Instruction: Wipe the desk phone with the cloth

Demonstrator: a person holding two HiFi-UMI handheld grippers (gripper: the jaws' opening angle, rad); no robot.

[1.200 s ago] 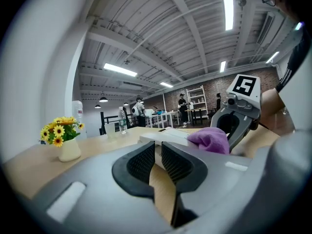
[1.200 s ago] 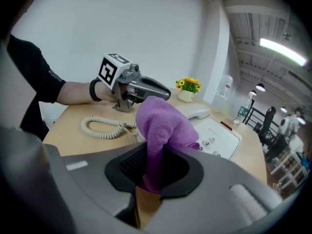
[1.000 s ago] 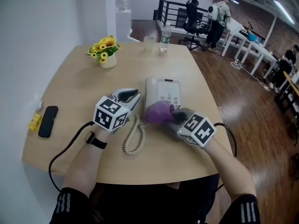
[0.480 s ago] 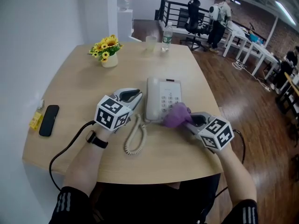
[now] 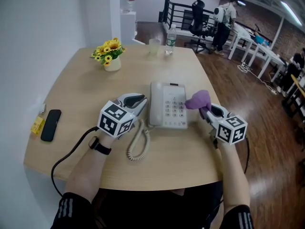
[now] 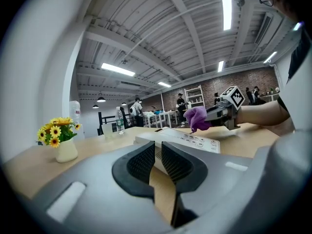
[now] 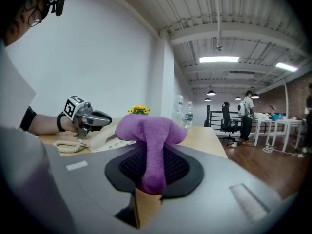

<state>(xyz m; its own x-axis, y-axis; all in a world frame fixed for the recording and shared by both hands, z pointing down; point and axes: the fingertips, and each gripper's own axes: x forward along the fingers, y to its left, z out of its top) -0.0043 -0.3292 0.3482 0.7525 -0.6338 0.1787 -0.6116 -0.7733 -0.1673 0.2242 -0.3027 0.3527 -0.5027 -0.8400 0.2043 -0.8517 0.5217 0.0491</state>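
Observation:
The white desk phone (image 5: 167, 106) sits mid-table, its coiled cord (image 5: 136, 147) trailing toward me. My right gripper (image 5: 208, 109) is shut on the purple cloth (image 5: 200, 99), held just off the phone's right edge, a little above the table. In the right gripper view the cloth (image 7: 151, 140) is pinched between the jaws and bunches over them. My left gripper (image 5: 136, 100) rests by the phone's left side; in its own view (image 6: 158, 165) the jaws stand almost together with nothing between them, the phone (image 6: 185, 139) just ahead.
A vase of yellow flowers (image 5: 110, 56) stands at the far left. A glass (image 5: 152, 44) and a water bottle (image 5: 169, 38) are at the far edge. A black handset (image 5: 49, 124) and a yellow item (image 5: 36, 124) lie near the left edge. People stand far behind.
My right gripper carried the cloth from the phone's near left corner across its front to the right and lifted it off beside the right edge. The left gripper stayed put.

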